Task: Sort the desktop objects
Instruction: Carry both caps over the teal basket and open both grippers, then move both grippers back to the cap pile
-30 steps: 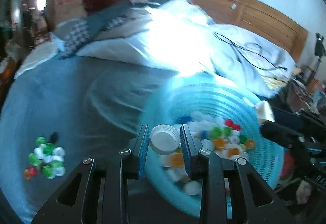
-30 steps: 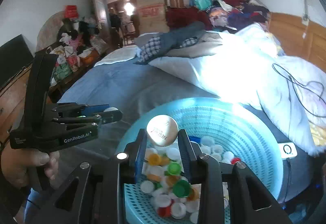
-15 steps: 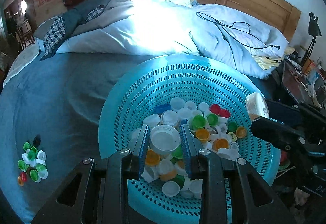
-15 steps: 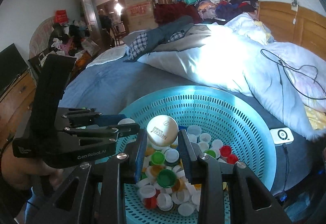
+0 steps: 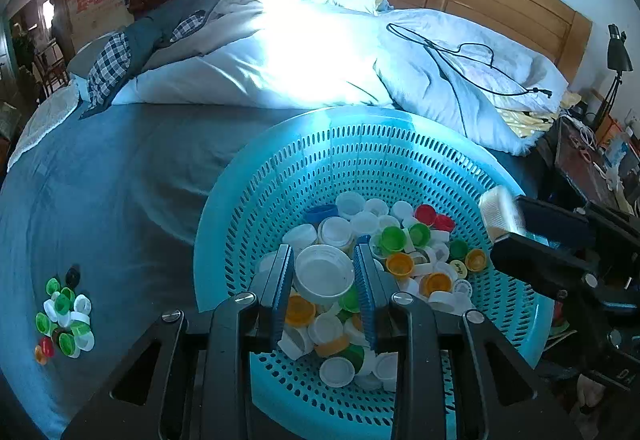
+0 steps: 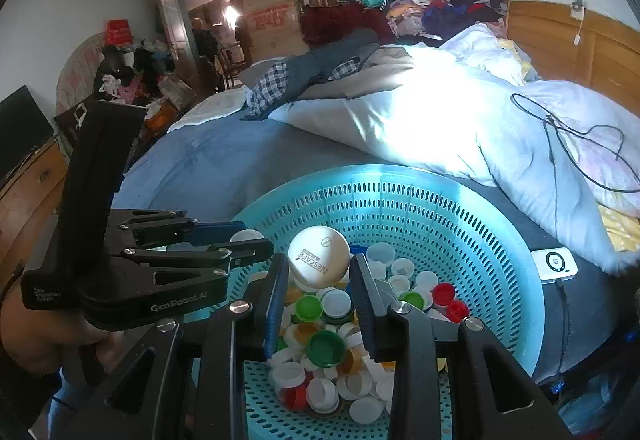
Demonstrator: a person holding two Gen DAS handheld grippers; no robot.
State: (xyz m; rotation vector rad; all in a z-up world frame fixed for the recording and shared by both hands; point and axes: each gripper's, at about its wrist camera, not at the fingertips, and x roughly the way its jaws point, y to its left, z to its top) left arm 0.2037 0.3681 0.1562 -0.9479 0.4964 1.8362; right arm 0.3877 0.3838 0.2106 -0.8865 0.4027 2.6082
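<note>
A teal perforated basket [image 5: 360, 160] on the blue bedsheet holds a pile of bottle caps [image 5: 400, 252] in white, green, orange and red. My left gripper [image 5: 324, 248] hangs over that pile with a large white cap [image 5: 323, 274], hollow side up, between its pads. Its jaws are opening, and the cap still sits against both pads. In the right wrist view the left gripper [image 6: 256, 240] is over the basket's near-left rim [image 6: 440, 208]. My right gripper [image 6: 319, 258] is shut on a white Nescafe lid [image 6: 316, 260] above the caps. The left wrist view shows this lid [image 5: 498, 214] at the right.
A small cluster of green, white and red caps [image 5: 64, 316] lies on the sheet left of the basket. A white duvet [image 5: 320, 52] with a black cable [image 5: 460, 52] lies behind it. A white device [image 6: 554, 264] lies by the basket's right rim. A hand [image 6: 40, 332] holds the left gripper.
My left gripper has swung from the basket's left edge to over the caps and sunk a little, carrying the white cap. The right gripper has stayed over the basket with its lid.
</note>
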